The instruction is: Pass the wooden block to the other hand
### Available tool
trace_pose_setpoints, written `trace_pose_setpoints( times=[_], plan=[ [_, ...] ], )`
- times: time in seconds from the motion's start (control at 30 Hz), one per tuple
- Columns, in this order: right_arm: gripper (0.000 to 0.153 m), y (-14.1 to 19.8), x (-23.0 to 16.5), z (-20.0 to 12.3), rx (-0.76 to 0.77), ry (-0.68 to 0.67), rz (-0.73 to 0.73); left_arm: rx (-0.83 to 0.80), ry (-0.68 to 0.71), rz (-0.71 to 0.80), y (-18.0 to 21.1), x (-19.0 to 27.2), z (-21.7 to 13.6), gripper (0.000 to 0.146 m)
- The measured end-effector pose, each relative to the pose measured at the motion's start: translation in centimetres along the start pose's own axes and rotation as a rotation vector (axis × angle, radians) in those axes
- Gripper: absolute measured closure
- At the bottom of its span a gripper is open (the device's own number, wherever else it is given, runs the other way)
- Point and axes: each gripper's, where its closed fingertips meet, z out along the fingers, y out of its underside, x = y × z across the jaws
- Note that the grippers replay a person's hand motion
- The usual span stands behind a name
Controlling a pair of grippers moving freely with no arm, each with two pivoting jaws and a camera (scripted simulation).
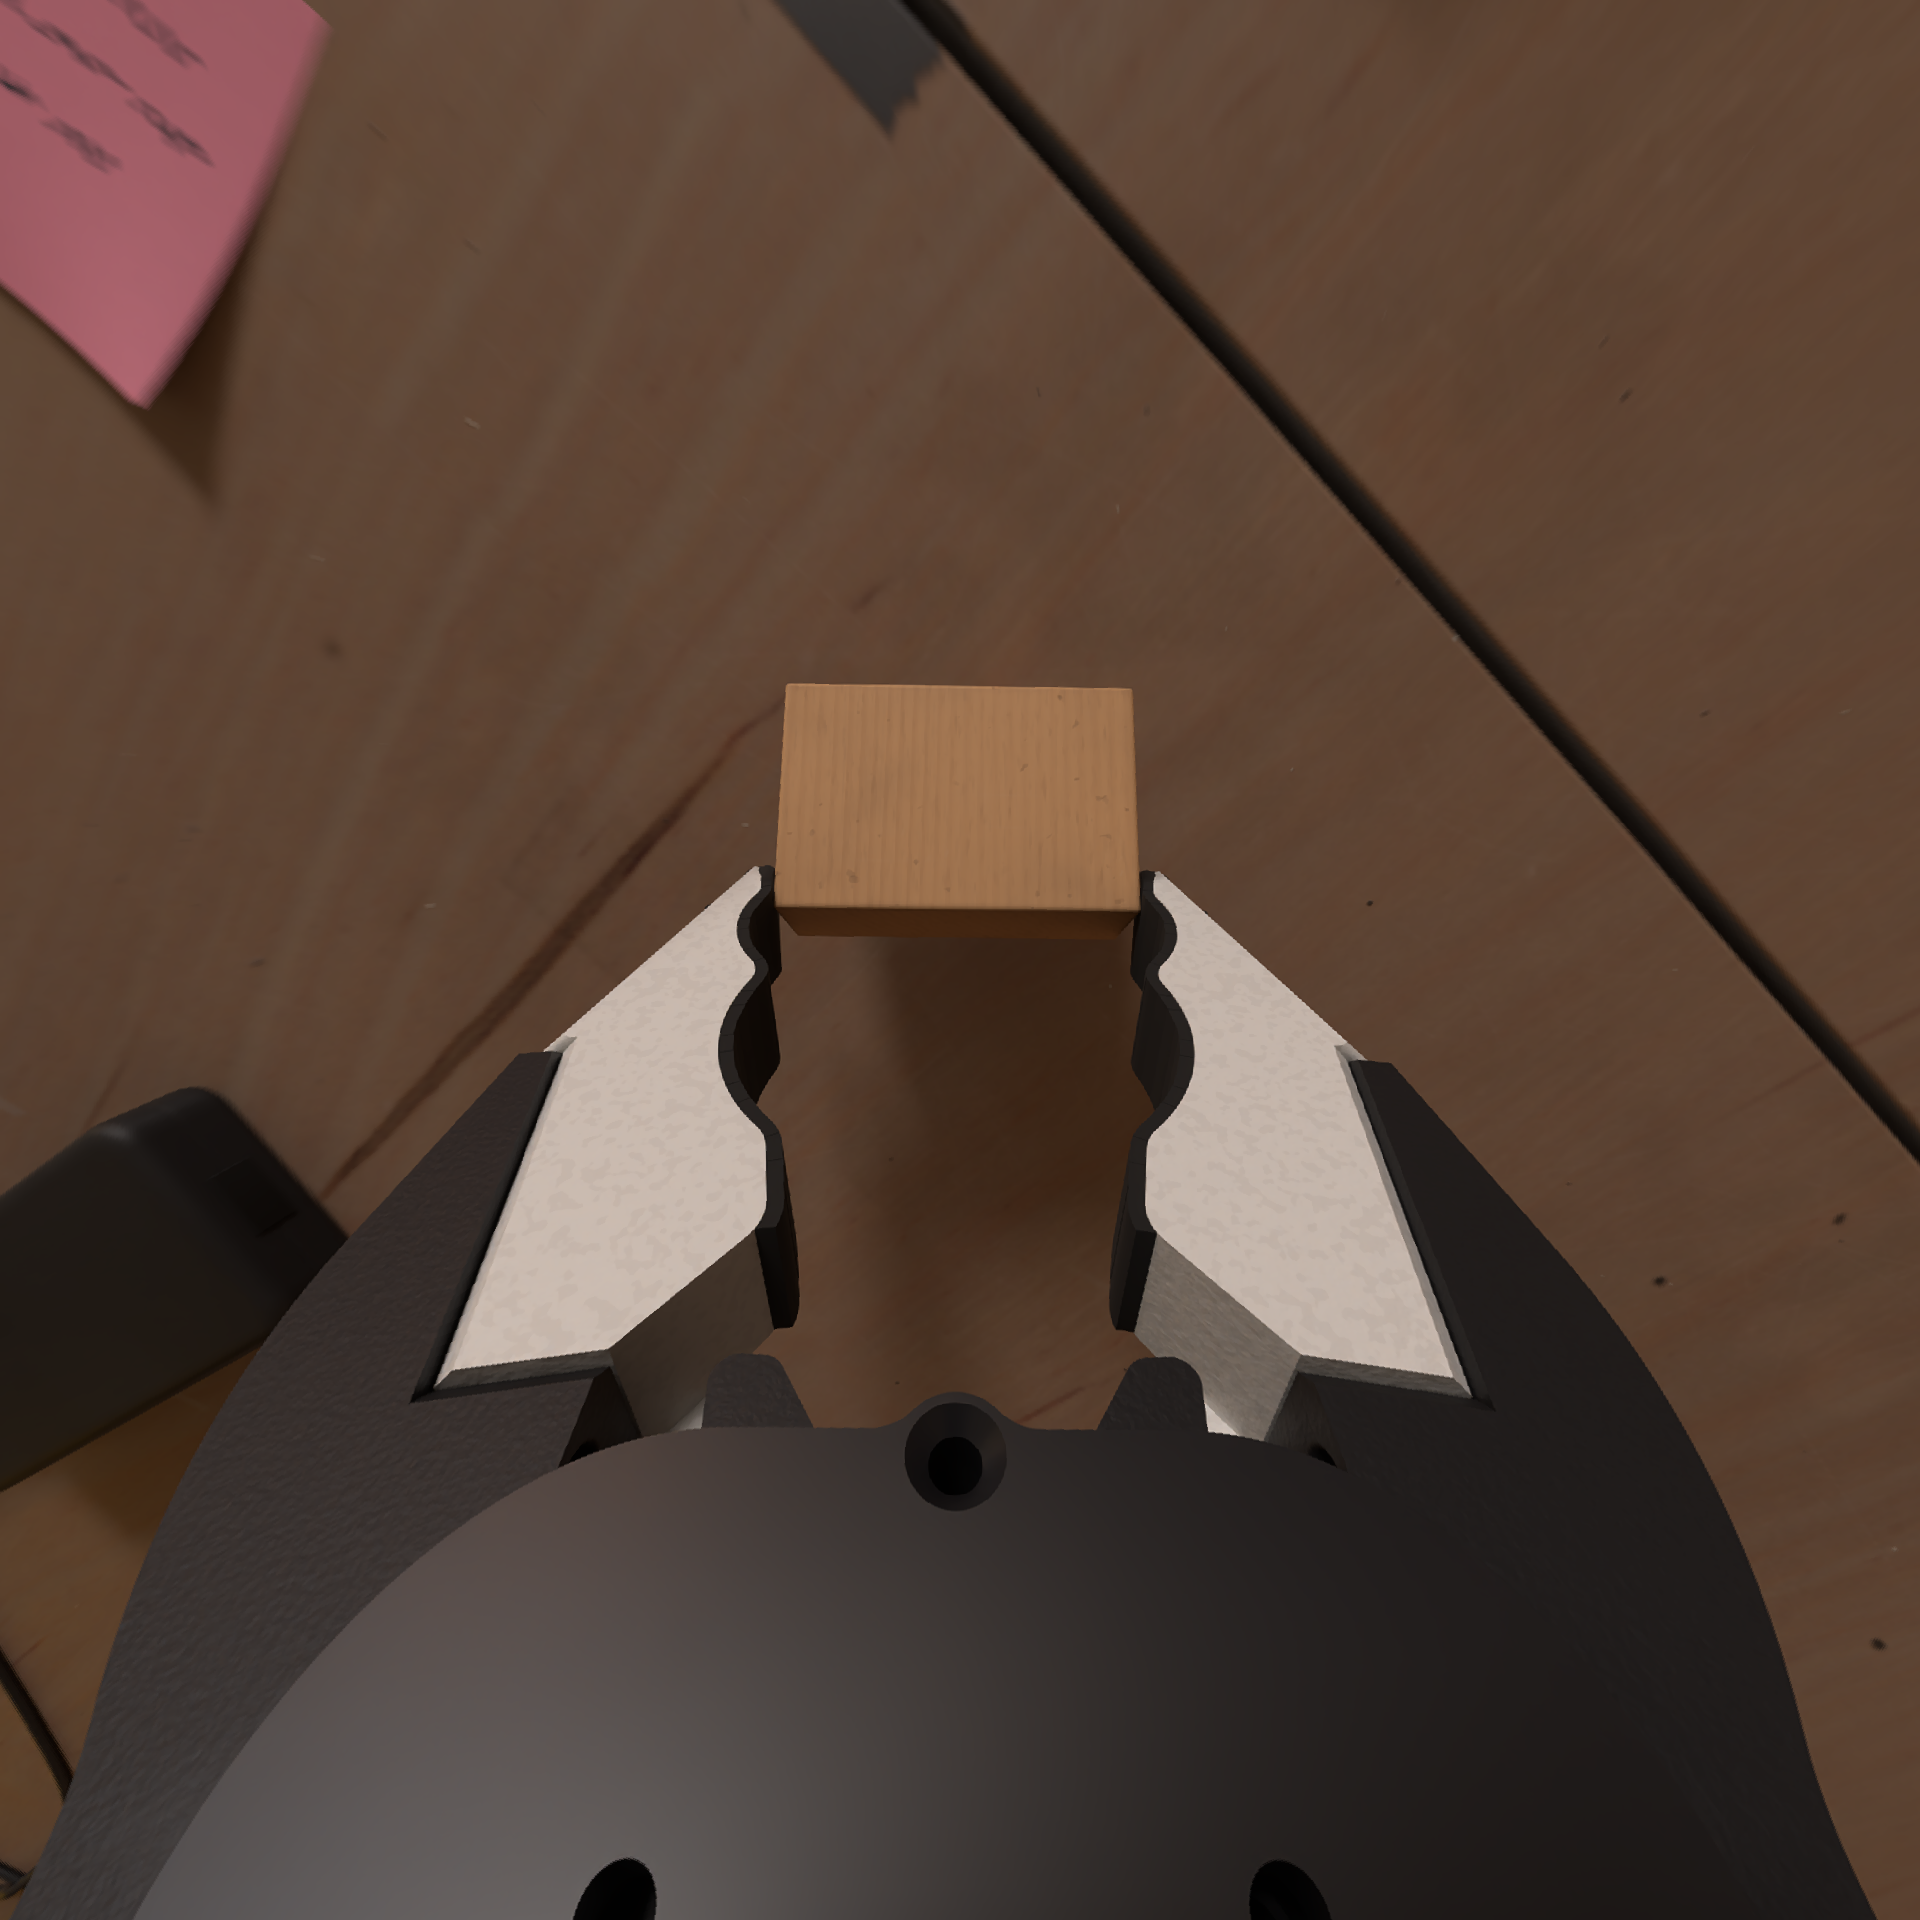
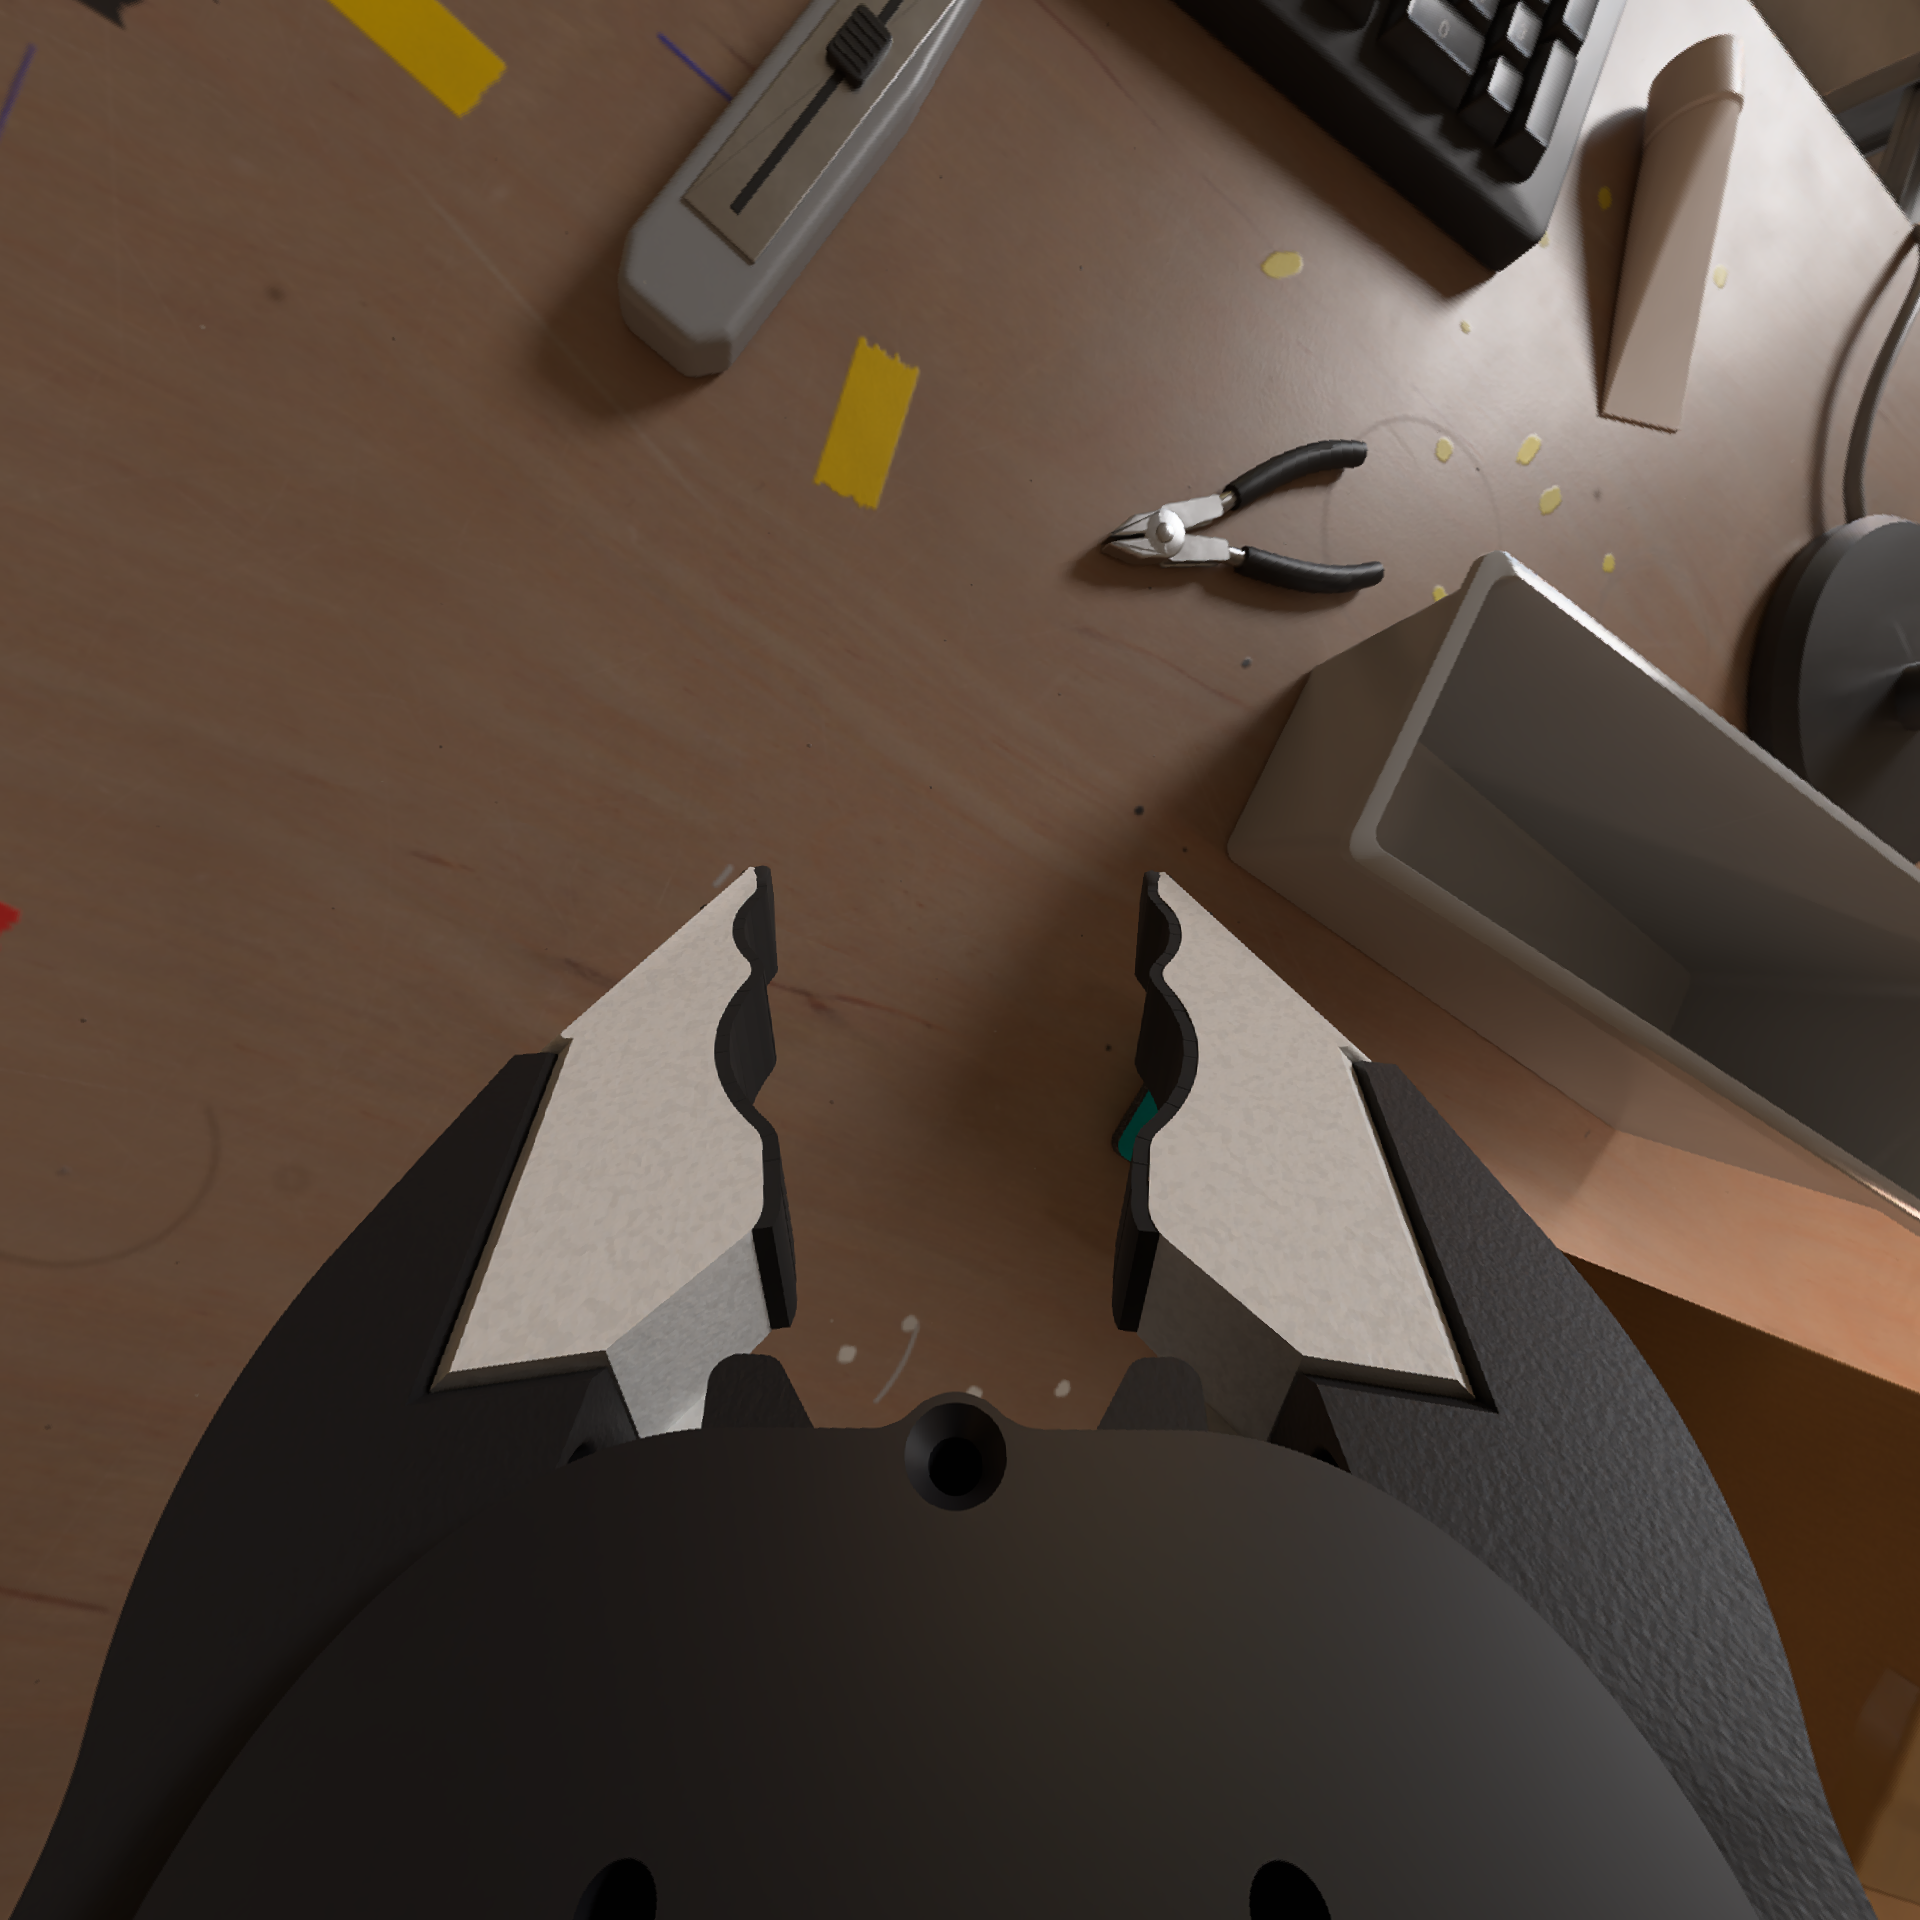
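Block (image 1: 956, 805) sits clamped between left tongs' (image 1: 956, 902) tips.

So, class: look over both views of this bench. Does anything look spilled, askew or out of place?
Yes. Pale yellow crumbs lie scattered by the keyboard and pliers, like a spill. Yellow tape strips sit stuck at odd angles. The block is pinched only at the left claw tips.

The desk (image 1: 1351, 727) was brown wood, its boards split by a dark diagonal seam (image 1: 1455, 582). A pink note (image 1: 125, 177) lay at one corner. Elsewhere sat a grey utility knife (image 2: 790, 177), yellow tape strips (image 2: 868, 424), small pliers (image 2: 1236, 525), a black keyboard (image 2: 1455, 94) and a grey open bin (image 2: 1621, 831).
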Motion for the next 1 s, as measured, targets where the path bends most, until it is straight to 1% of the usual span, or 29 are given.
trace_pose_setpoints(
  times=[0.1,0.17,0.23,0.3,0.37,0.43,0.5,0.53,0.57,0.67,0.73,0.8,0.87,0.9,0.93,1.0],
  plan=[
    [0.082,-0.1,0.5,-0.4,0.006,0.03,0.006,0.12,-0.036,-0.025,-1.4,-0.6,-3.1,0.078],
    [0.082,-0.4,1.1,-1.1,0.027,0.069,0.018,0.225,-0.079,-0.021,-2.3,-0.7,-6.4,0.078],
    [0.082,-0.9,1.7,-2.2,0.065,0.111,0.023,0.351,-0.119,0.023,-3.3,0.2,-10.5,0.078],
    [0.082,-1.8,2.1,-3.8,0.13,0.155,0.012,0.483,-0.112,0.108,-4.1,2.5,-14.4,0.078],
    [0.082,-3.2,2.1,-6.0,0.228,0.19,-0.003,0.599,-0.069,0.226,-4.7,6.0,-17.7,0.078],
    [0.082,-4.7,1.6,-8.7,0.345,0.231,-0.037,0.672,-0.002,0.375,-4.7,10.2,-19.8,0.078],
    [0.082,-6.3,0.1,-11.7,0.473,0.25,-0.088,0.703,0.067,0.523,-4.2,14.3,-21.0,0.078],
    [0.082,-7.1,-1.2,-13.1,0.54,0.228,-0.116,0.712,0.097,0.593,-3.9,16.2,-21.4,0.078],
    [0.082,-8.0,-3.0,-14.3,0.61,0.176,-0.149,0.727,0.122,0.653,-3.7,17.9,-21.7,0.078],
    [0.078,-9.9,-10.2,-17.5,0.828,-0.096,-0.298,0.739,0.247,0.8,-2.7,22.9,-22.0,0.078],
    [0.074,-10.7,-14.9,-18.3,0.921,-0.27,-0.395,0.733,0.316,0.88,-2.1,25.8,-21.8,0.078],
    [0.069,-11.2,-18.4,-17.9,0.941,-0.372,-0.464,0.722,0.381,0.944,-1.6,28.3,-21.4,0.078],
    [0.064,-11.5,-20.9,-16.5,0.921,-0.387,-0.538,0.699,0.436,0.99,-1.2,30.3,-20.6,0.078],
    [0.062,-11.4,-21.7,-15.6,0.895,-0.382,-0.572,0.685,0.44,1.004,-1.1,31.0,-20.2,0.078],
    [0.062,-11.3,-22.3,-14.7,0.86,-0.385,-0.589,0.674,0.434,1.011,-1.2,31.4,-19.7,0.078],
    [0.061,-11.4,-23.0,-13.4,0.803,-0.419,-0.559,0.663,0.431,1.012,-1.3,31.9,-19.1,0.078]
  ],
)
